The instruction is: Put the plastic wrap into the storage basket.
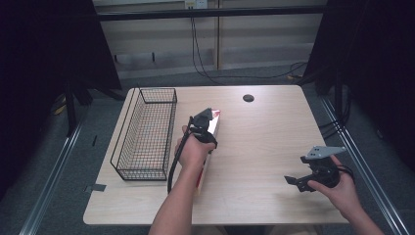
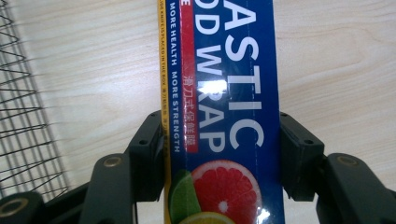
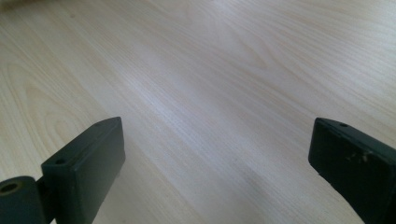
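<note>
A long blue plastic wrap box [image 2: 224, 70] with a grapefruit picture lies lengthwise between the jaws of my left gripper [image 2: 222, 135]. Both pads press on its long sides, so the gripper is shut on it. From above, the left gripper [image 1: 203, 128] sits over the middle of the table, right of the basket. The box's white and red end [image 1: 216, 119] pokes out beyond it, and the hand hides most of the rest. My right gripper [image 1: 296, 181] rests low over the table's front right, open, with bare wood between its jaws [image 3: 217, 154].
A black wire basket [image 1: 128, 125] stands along the table's left side; its mesh [image 2: 18, 116] is close to the box's left. A dark round hole [image 1: 248, 98] marks the far middle of the wooden table [image 1: 264, 132]. Cables run on the floor behind.
</note>
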Motion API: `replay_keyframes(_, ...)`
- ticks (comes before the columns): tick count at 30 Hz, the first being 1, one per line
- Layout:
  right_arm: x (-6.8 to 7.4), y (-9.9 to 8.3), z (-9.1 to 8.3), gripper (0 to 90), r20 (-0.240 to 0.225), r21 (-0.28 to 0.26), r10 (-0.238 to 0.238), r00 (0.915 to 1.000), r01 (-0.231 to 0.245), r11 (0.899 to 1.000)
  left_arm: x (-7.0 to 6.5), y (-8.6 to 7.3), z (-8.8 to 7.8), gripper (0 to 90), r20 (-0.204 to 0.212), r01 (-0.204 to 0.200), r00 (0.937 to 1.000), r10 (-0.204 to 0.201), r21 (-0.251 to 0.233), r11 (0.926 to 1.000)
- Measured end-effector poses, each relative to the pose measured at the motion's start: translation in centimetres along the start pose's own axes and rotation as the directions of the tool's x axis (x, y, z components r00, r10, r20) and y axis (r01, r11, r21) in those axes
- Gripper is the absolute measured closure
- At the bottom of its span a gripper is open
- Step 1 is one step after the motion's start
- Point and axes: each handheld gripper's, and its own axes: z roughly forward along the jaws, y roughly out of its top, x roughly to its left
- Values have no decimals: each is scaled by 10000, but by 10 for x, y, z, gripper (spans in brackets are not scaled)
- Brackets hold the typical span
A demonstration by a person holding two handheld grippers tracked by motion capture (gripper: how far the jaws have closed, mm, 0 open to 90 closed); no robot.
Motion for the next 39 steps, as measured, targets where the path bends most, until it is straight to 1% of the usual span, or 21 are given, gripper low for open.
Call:
replay_keyframes(2,-1,0,0,36,16,-18,-21,10000,21,10000,2,1,-3,436,36,-73,10000,73,36,10000)
replay_keyframes(4,-1,0,0,29,86,-64,87,9999,-87,9999,3,1,-6,436,137,65,9999,-66,30,10000)
replay_keyframes(6,-1,-1,0,26,-49,-131,40,10000,-40,9999,4,1,-9,438,58,-10,10000,10,87,10000)
replay_keyframes(9,0,-1,-1,26,-74,-104,30,10000,-31,9999,6,2,-13,439,10,-54,10000,54,114,9999)
replay_keyframes(11,-1,-1,-1,26,-88,-88,24,10000,-25,10000,6,3,-17,439,-2,36,10000,-36,83,10000)
replay_keyframes(14,-1,-1,-1,25,-176,-139,34,9998,-37,9999,8,5,-24,440,11,5,10000,-5,56,10000)
replay_keyframes(15,-1,-1,-1,25,-176,-139,34,9998,-37,9999,8,5,-24,440,11,5,10000,-5,56,10000)
replay_keyframes(16,0,-1,-1,26,-185,-126,51,9998,-54,9999,9,5,-28,440,36,79,10000,-79,11,10000)
replay_keyframes(19,-1,-1,-1,26,-203,-127,25,9998,-27,9999,9,6,-30,440,-18,10,10000,-10,-2,10000)
replay_keyframes(21,-1,-1,-1,26,-203,-130,34,9998,-36,9999,10,7,-32,440,-1,109,9999,-109,-18,9999)
replay_keyframes(22,0,-1,-1,26,-201,-139,52,9998,-55,9999,11,7,-33,440,7,58,10000,-58,-19,10000)
replay_keyframes(24,0,-1,-1,26,-206,-122,53,9998,-56,9999,12,7,-36,440,17,133,9999,-133,-3,9999)
replay_keyframes(25,0,-1,-1,26,-193,-133,5,9998,-8,9999,12,8,-37,440,-36,107,9999,-107,16,9999)
replay_keyframes(26,0,-1,-1,26,-193,-133,5,9998,-8,9999,14,8,-39,440,-82,-35,10000,35,23,10000)
replay_keyframes(28,0,-1,-1,26,-202,-132,-26,9998,24,9999,14,8,-42,440,-25,185,9998,-185,-78,9998)
replay_keyframes(30,0,0,-1,26,-207,-134,-21,9998,18,9999,15,9,-45,440,-7,175,9998,-175,-101,9998)
replay_keyframes(31,0,0,-1,26,-207,-153,6,9998,-9,9999,16,9,-46,440,-81,119,9999,-120,-61,9999)
replay_keyframes(33,-1,-1,-1,26,-210,-151,1,9998,-4,9999,16,9,-48,440,-65,225,9997,-226,-93,9997)
replay_keyframes(36,0,-1,-1,26,-210,-140,18,9998,-21,9999,19,10,-51,440,-57,234,9997,-234,-32,9997)
replay_keyframes(37,0,0,-1,26,-202,-154,-3,9998,0,9999,20,10,-52,440,-42,328,9995,-329,-74,9994)
replay_keyframes(39,0,0,-1,26,-210,-159,3,9998,-6,9999,21,10,-53,440,-1,382,9993,-382,-70,9992)
